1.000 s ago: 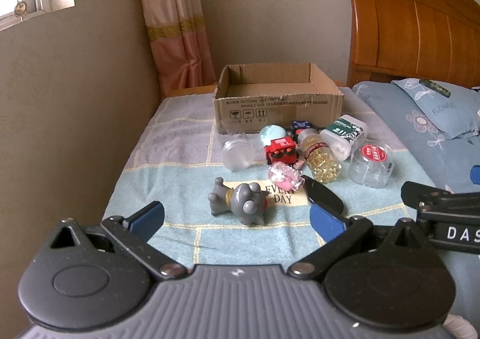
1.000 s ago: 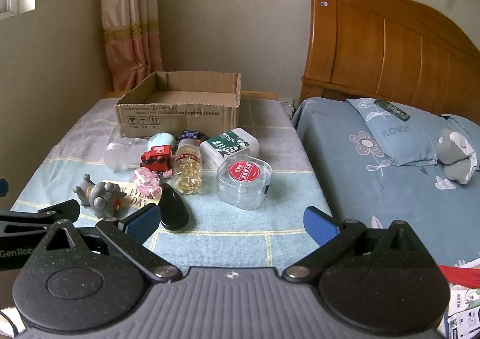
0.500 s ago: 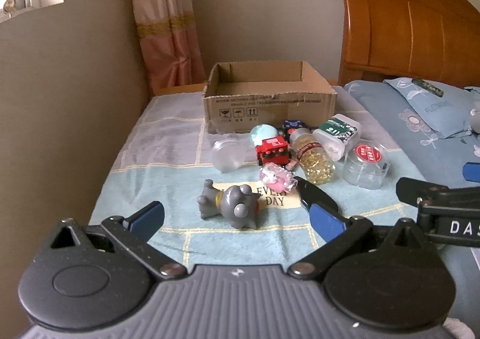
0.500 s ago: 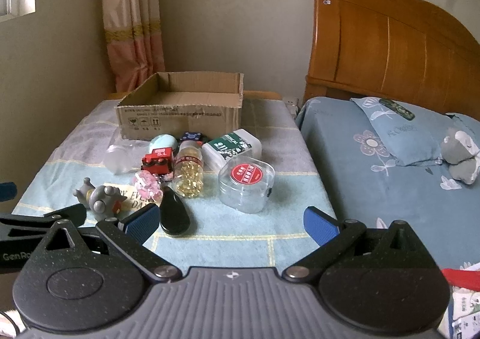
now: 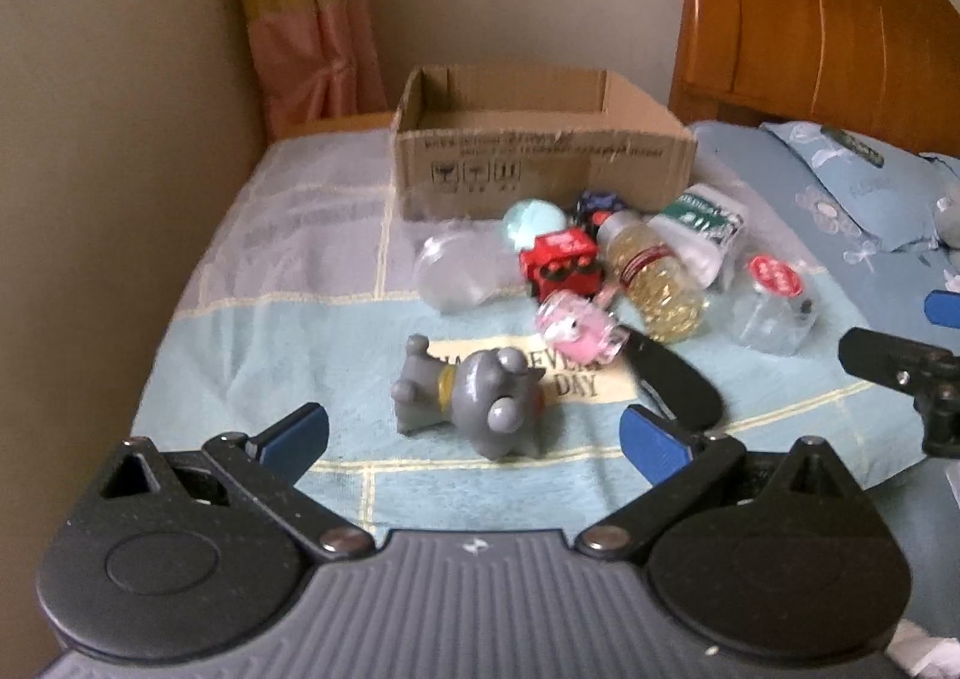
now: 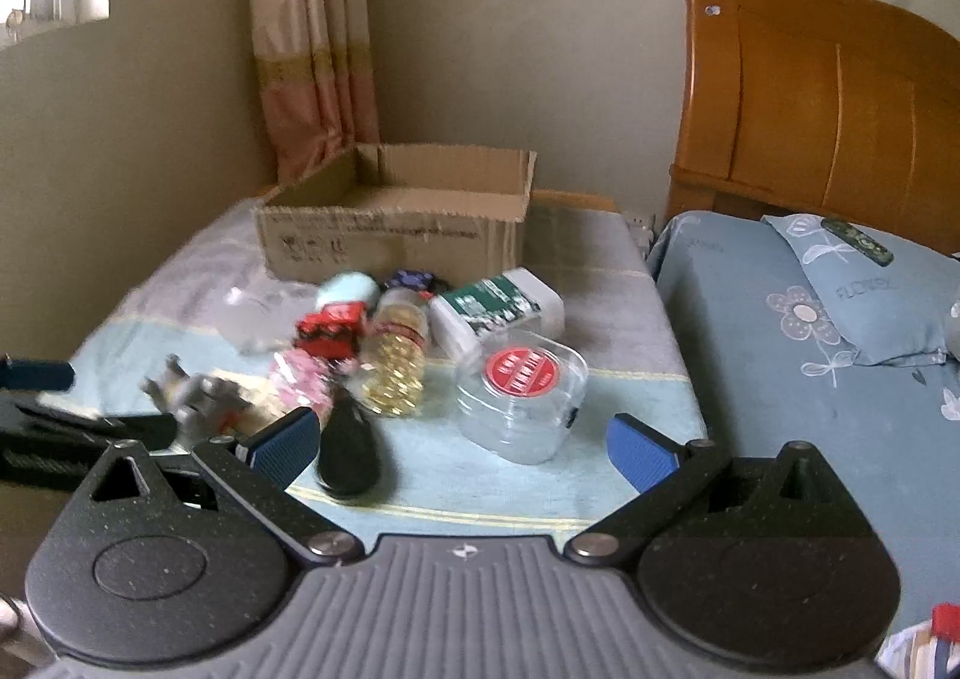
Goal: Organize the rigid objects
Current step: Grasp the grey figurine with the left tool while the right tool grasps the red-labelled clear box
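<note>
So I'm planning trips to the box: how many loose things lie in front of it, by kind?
Toys: 3: grey figure, red car, pink toy
Bottles and jars: 4: pill bottle, white bottle, clear tub, frosted jar
Others: 3: black case, teal ball, dark piece
Total: 10

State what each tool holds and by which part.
Nothing is held. The left tool and right tool are both open, short of the objects.

Ahead of the left gripper (image 5: 471, 430), between its fingers: toy figure (image 5: 474, 400) lying on its side. Beyond it: clutter of bottles and toys, capsule bottle (image 5: 654, 283) among them. Farthest: cardboard box (image 5: 540, 162). Right: lidded tub (image 5: 774, 304).
</note>
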